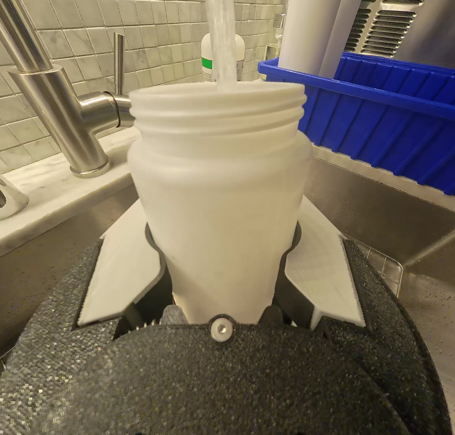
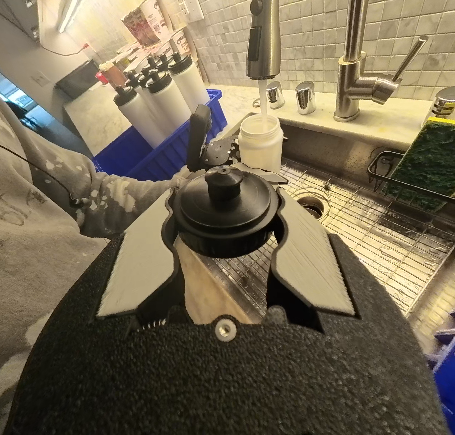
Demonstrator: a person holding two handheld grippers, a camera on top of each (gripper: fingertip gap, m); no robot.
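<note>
Left wrist view: your left gripper clamps the open bottle, base hidden; right gripper clamps black cap.

The faucet head hangs directly above the open white bottle, closing off the way from above. The blue bin of capped bottles crowds the sink's left side. The wire grid around the drain lies open; a sponge caddy blocks the right wall.
</note>
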